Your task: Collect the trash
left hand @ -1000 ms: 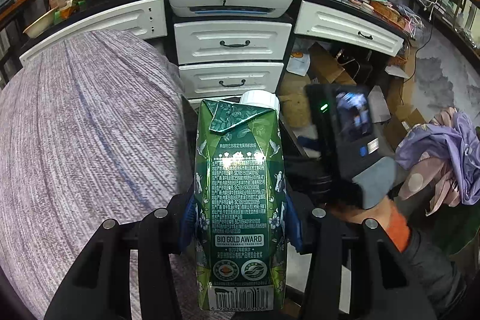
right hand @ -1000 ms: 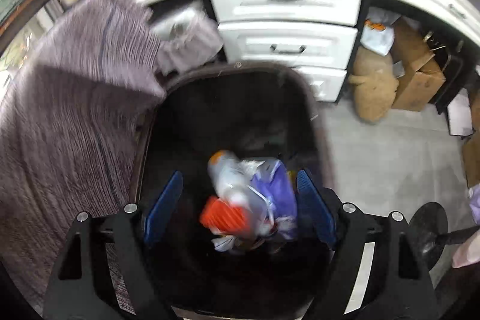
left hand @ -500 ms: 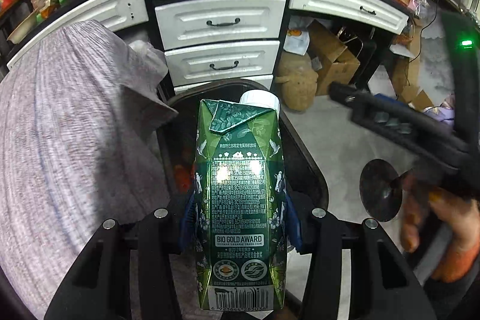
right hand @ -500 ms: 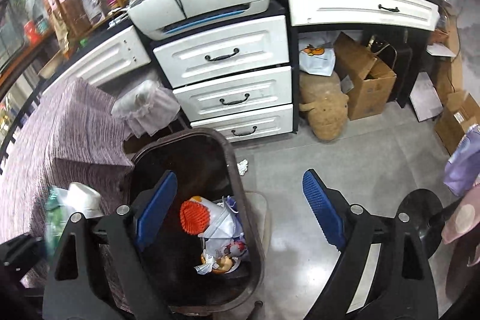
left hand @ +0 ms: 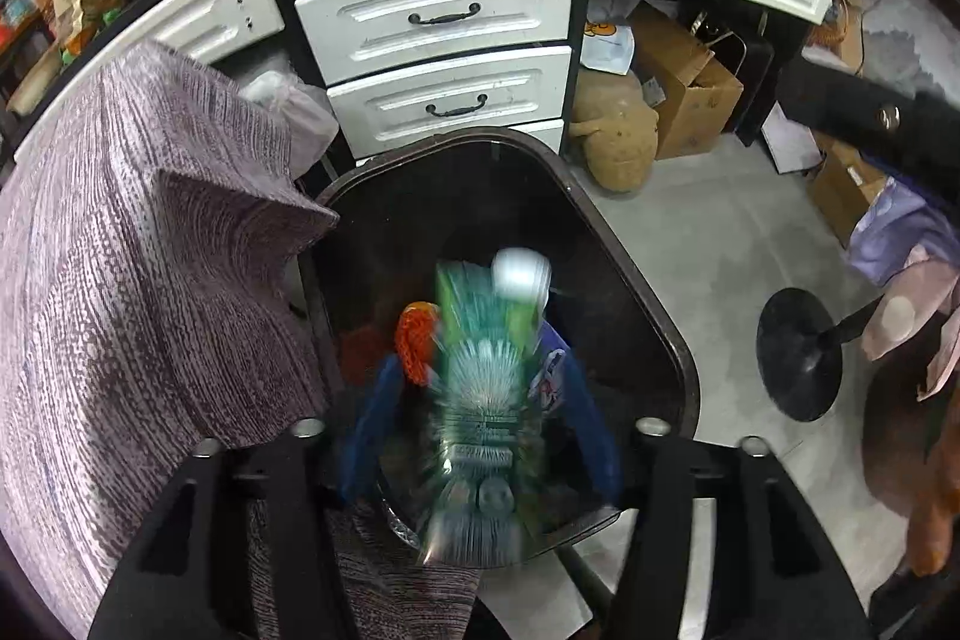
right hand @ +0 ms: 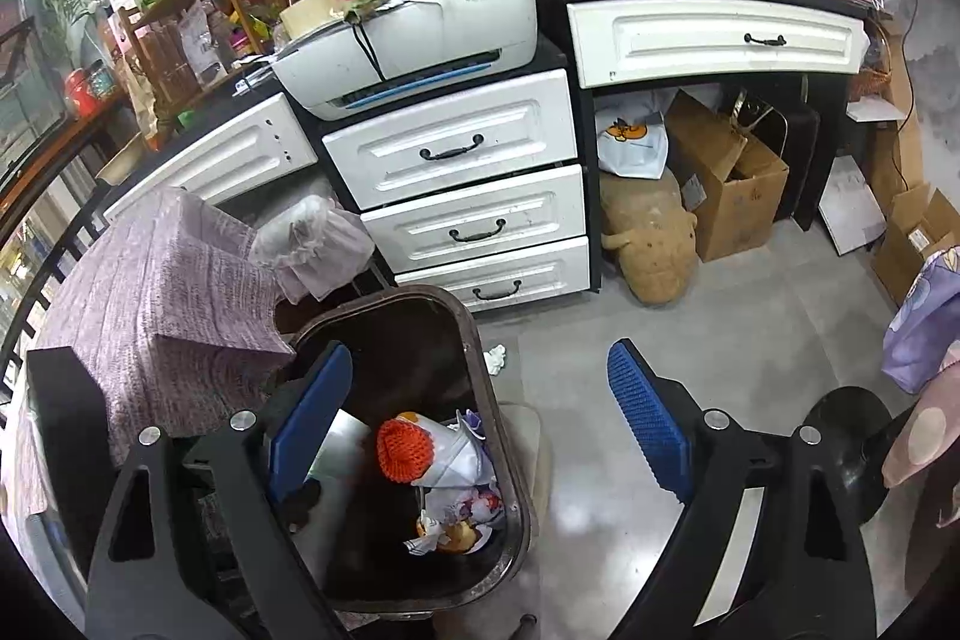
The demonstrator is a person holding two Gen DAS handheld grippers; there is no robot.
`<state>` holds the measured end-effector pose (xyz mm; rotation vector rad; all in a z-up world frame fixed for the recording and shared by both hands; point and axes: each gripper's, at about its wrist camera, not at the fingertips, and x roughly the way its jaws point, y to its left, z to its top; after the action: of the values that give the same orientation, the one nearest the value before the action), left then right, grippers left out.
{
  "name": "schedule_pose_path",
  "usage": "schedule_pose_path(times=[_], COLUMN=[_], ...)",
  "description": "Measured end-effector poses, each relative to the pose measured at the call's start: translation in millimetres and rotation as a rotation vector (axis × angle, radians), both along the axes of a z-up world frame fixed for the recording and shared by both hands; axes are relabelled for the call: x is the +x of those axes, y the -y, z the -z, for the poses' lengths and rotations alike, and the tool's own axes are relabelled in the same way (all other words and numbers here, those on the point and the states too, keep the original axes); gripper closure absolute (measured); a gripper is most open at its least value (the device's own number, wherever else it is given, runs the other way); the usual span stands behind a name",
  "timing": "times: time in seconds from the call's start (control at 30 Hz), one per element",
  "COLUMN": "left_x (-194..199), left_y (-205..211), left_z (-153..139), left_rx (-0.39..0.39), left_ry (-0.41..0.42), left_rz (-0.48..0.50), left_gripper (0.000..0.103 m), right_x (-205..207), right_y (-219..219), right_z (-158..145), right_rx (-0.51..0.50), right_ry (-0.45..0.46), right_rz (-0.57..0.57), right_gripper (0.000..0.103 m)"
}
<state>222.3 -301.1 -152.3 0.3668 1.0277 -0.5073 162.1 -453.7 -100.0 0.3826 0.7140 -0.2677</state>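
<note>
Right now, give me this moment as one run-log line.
step: dropping green carton into trash bin | left gripper: jaws just opening, carton blurred between them | right gripper: open, empty

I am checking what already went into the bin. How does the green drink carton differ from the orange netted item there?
The green drink carton is motion-blurred between the open pads of the left claw, above the dark plastic bin; the orange netted item lies sharp and still among wrappers. The carton is long and boxy with a white cap; the netted item is small and rounded. Both are within the bin's rim.
</note>
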Motion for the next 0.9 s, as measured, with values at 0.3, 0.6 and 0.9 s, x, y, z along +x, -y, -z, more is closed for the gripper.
schedule_pose_path(times=[0.3, 0.6, 0.9], left_x=[-33, -90, -130], left_y=[-22, -99, -184], left_z=[-40, -105, -134], left_rx=[-0.060, -0.212, -0.204], left_ry=[0.112, 0.323, 0.491], left_rz=[-0.018, -0.100, -0.283], left_gripper=[0.015, 0.006, 0.006], right_x=[-22, -57, -99], right_y=[-3, -41, -122], right_z=[-25, -64, -100], right_rx=[-0.058, -0.055, -0.131], right_ry=[0.057, 0.200, 0.353], right_rz=[0.042, 0.064, -0.046], right_gripper=[0.010, 0.006, 0.006])
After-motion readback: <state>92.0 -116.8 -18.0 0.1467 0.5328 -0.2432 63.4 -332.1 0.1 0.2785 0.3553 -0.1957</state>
